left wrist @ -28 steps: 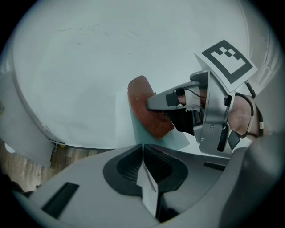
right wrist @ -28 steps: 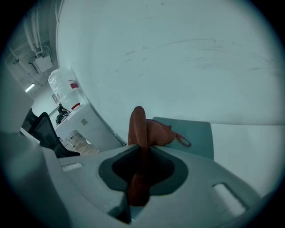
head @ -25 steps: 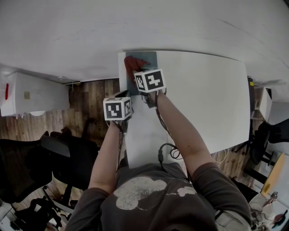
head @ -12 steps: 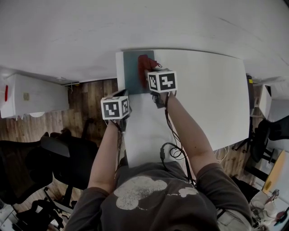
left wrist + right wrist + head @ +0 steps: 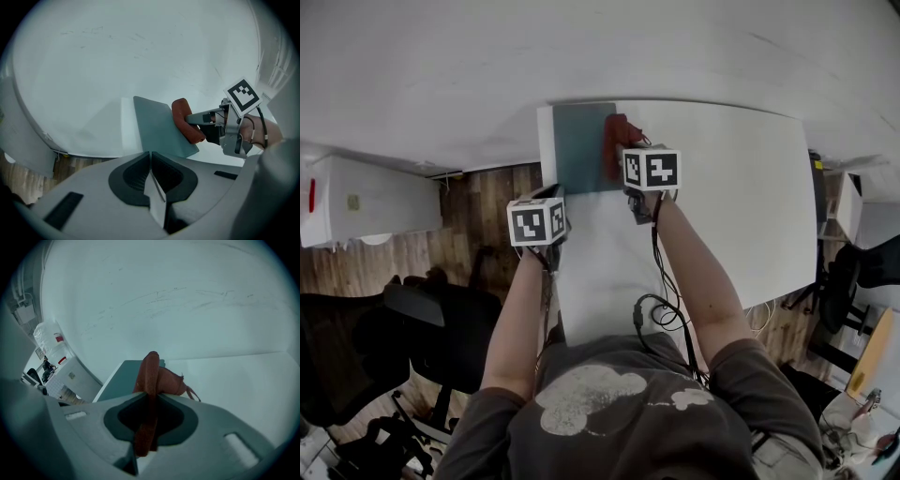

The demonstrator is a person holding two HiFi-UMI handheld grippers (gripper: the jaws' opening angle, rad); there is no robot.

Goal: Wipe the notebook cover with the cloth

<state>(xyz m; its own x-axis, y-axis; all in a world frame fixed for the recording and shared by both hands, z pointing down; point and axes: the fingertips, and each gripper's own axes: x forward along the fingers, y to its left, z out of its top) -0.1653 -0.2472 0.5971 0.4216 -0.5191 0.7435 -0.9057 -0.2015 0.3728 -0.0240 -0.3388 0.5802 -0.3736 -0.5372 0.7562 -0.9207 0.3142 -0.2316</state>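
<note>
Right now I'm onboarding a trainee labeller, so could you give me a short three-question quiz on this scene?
1. True or false: the left tongs grip the cloth.
2. In the head view, over which edge of the notebook does the cloth sit? A) left B) right C) near
3. Fill in: the notebook lies at the table's far ___ corner, as seen in the head view.

Key:
1. False. The left tongs are shut on nothing. The right tongs hold the cloth.
2. B
3. left
</note>
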